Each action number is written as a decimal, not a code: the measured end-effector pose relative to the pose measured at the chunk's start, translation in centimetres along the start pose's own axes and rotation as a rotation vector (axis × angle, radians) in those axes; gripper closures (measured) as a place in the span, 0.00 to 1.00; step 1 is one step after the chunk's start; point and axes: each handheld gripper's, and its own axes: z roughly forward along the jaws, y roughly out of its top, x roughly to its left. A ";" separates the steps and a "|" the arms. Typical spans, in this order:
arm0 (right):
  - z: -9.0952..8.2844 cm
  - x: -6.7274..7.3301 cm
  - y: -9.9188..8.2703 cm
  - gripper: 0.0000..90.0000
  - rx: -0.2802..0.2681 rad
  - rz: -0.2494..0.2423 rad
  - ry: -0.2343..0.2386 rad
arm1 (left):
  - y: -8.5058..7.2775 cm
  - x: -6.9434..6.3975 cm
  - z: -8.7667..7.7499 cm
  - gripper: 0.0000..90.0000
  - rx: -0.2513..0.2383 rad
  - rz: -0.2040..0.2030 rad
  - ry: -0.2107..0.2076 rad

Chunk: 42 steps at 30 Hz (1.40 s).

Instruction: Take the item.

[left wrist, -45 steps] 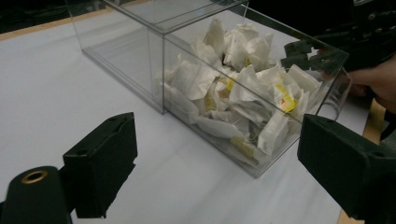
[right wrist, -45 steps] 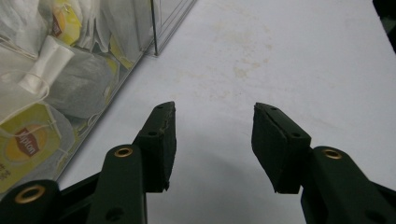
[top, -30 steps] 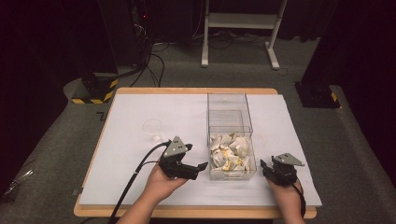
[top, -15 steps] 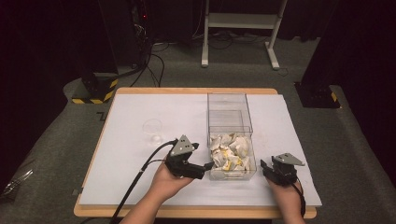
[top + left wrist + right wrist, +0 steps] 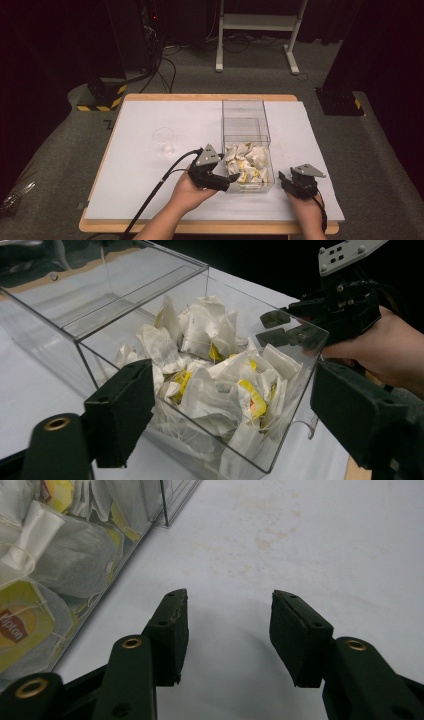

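The left tool [image 5: 231, 178] is hovering at the near left corner of the clear box [image 5: 246, 122], its jaws spread wide and gripping nothing; in the left gripper view they are straddling that corner. The right tool [image 5: 283, 178] is resting low on the white surface [image 5: 140, 165] just right of the box, its jaws also parted and empty over bare paper.

The near compartment is holding a loose heap of tea bags [image 5: 210, 375], white paper sachets with yellow tags and thin strings; the far compartment is looking empty. A small clear cup [image 5: 163, 140] is standing well apart to the left.

I am judging the bags to be very light, soft and crushable, so a gentle pinch should be enough. The paper is likely tearing under a hard squeeze, and the strings are probably tangling, so one bag may be dragging others up with it. The best hold looks to be a raised corner or folded top edge of a bag sitting highest in the pile, such as the upright one [image 5: 207, 330] at the back. The box walls are looking thin and slick, and the box may be sliding if nudged.
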 end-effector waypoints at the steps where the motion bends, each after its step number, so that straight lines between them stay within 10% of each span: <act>1: 0.0 0.0 0.0 0.56 0.001 0.000 0.001 | 0.0 0.0 0.2 0.24 0.001 -0.006 -0.007; 23: 0.0 -0.2 0.0 0.56 -0.001 0.010 0.028 | 1.3 0.4 4.4 0.71 0.139 0.066 0.066; 42: 0.0 -0.2 0.0 0.56 -0.003 0.003 0.031 | 1.4 0.1 5.8 0.71 0.228 0.080 0.097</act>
